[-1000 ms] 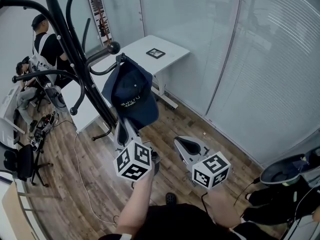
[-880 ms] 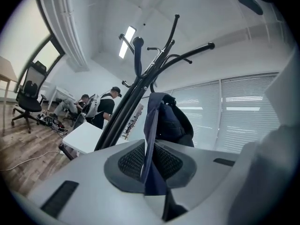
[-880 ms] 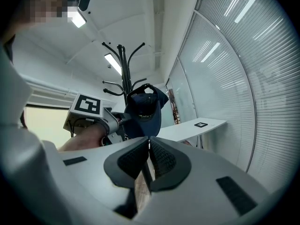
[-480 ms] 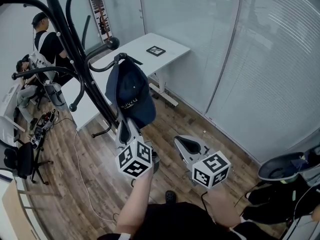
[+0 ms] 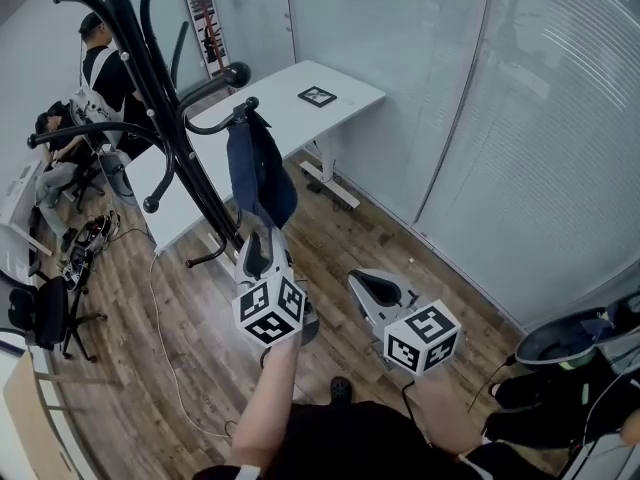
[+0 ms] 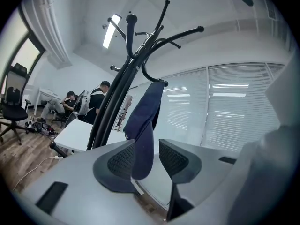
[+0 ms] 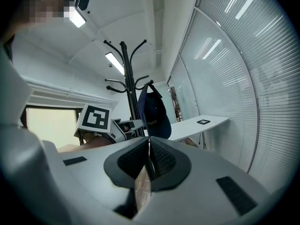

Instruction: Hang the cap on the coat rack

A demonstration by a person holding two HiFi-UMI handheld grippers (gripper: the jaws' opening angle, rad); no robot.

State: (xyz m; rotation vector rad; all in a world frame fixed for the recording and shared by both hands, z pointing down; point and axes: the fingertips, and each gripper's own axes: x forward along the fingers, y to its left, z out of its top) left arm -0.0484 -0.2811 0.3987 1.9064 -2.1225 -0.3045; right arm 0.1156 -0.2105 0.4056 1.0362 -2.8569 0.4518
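Hanging off rack (image 5: 237, 73), cap (image 5: 258, 173) btwn L gripper (image 6: 147, 156) jaws, just opened.

Cap (image 5: 258, 173): navy cloth, matt, soft folds. Coat rack (image 5: 170, 113): black metal tube, slight gloss. Floor (image 5: 340, 253): brown wood planks, visible grain. Bench (image 5: 280, 103): white top, smooth, matt. Left gripper (image 6: 146, 159), right gripper (image 7: 149, 159): grey matt plastic; pads black, rough-textured.

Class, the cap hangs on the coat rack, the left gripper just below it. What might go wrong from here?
1. The left gripper has just been opening its jaws, yet the lower edge of the cap lies between them; withdrawing askew may drag it off the hook.
2. The cap hangs near the hook's tip, so a swing might slip it off.
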